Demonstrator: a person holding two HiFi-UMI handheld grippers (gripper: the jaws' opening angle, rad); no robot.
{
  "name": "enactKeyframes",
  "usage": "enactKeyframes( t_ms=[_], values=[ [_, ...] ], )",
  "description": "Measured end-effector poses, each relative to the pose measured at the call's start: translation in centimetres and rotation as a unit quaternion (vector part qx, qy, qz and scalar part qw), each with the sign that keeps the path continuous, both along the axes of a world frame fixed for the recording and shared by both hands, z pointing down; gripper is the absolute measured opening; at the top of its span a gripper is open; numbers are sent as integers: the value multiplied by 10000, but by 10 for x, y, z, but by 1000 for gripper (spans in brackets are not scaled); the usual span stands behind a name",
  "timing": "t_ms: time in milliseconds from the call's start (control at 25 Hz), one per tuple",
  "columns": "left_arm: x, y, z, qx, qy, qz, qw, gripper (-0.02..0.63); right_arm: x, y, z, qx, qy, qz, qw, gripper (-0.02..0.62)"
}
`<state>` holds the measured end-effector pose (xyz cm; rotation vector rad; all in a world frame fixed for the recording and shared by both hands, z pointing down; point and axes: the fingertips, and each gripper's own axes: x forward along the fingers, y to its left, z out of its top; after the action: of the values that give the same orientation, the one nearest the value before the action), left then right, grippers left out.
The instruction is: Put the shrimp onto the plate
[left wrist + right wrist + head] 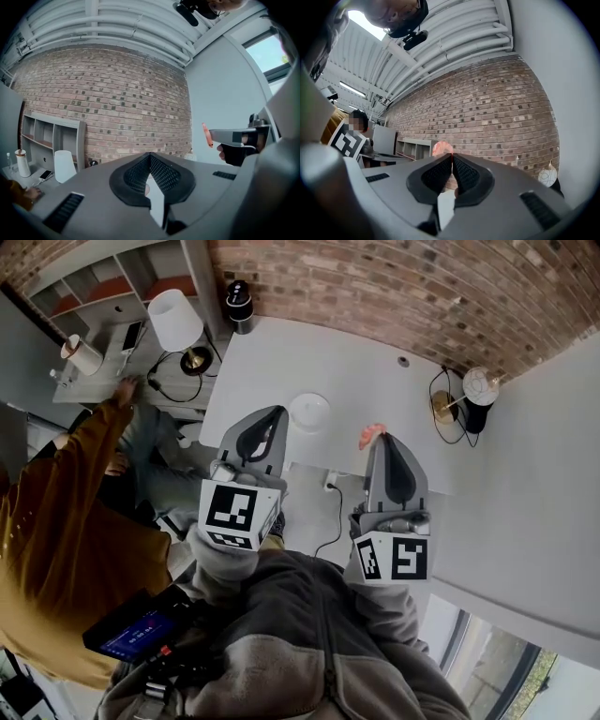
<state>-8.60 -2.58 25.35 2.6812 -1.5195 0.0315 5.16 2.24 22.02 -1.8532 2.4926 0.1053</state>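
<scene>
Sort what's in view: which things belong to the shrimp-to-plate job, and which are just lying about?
Job in hand: shrimp, clamped in the right tongs; white plate.

Lying about: white-shaded lamp; globe lamp; black cylinder; left tongs, shut and empty.

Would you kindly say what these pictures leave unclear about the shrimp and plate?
- Right gripper view: shrimp mostly hidden inside the shut right hand-held gripper.
- Both gripper views: plate not visible; they face the brick wall.
- Head view: plate too small for detail.
</scene>
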Motion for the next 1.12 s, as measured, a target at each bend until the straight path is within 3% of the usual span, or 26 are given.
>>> enactKeyframes(
  t_ms=[720,1120],
  values=[
    [-18,-46,20,-404,219,6,9989,5,-23,-49,8,-356,113,-100,9993,8],
    [-4,-61,31,-535,64,-263,9982,5,-2,-67,29,-545,12,-318,9980,8]
  ],
)
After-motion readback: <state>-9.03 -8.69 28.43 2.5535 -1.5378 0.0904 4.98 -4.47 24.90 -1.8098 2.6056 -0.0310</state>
